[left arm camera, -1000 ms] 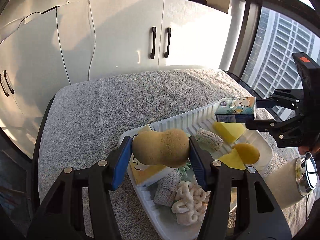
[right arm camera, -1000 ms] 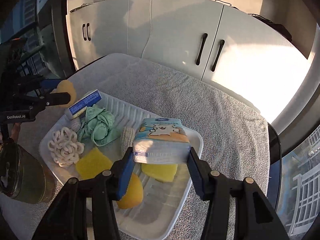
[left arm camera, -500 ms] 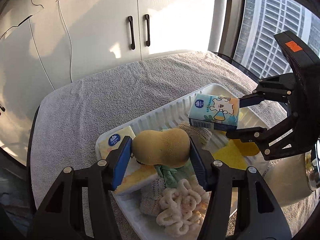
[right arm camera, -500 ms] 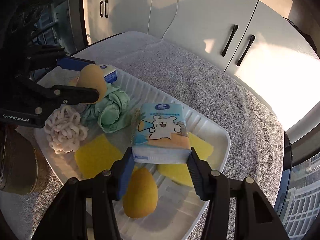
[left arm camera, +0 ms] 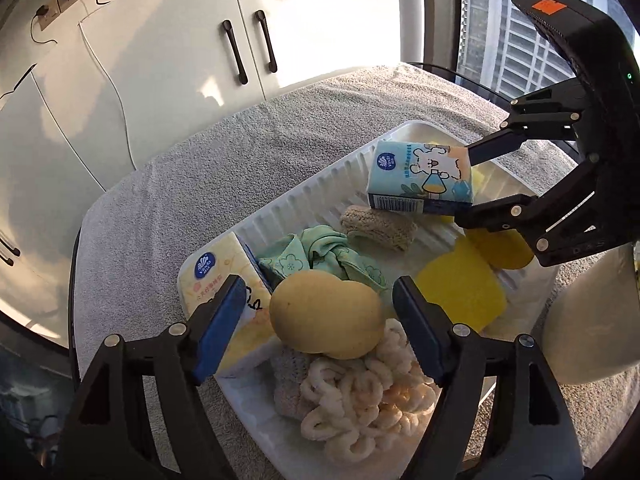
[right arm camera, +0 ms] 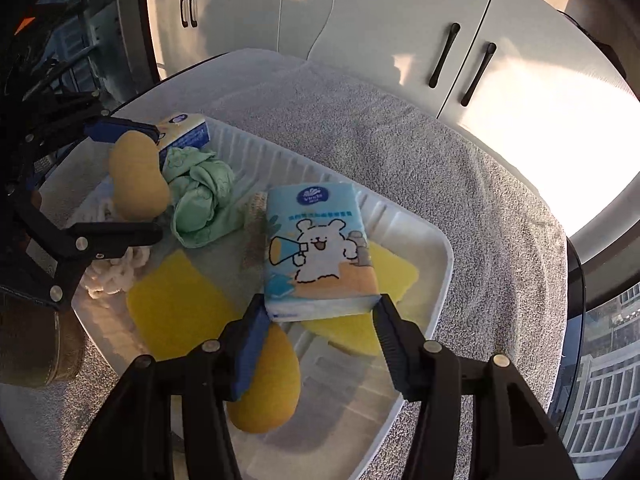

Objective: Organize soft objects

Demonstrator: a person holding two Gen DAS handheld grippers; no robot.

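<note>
Tan foam sponge (left arm camera: 326, 314), peanut-shaped: light, squashy; grip its narrow waist. Lies near-left in white tray (left arm camera: 304, 200), between left gripper (left arm camera: 320, 320) jaws just opened, clear. Right gripper (right arm camera: 320, 316) clamps tissue pack (right arm camera: 318, 248).

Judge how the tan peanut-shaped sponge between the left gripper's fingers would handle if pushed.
The tan sponge looks porous and rounded, so probably light and squashy. Perched on the white loopy scrubber, it may roll or slide off. The left gripper, whose jaws have just been opening, no longer presses it.
</note>
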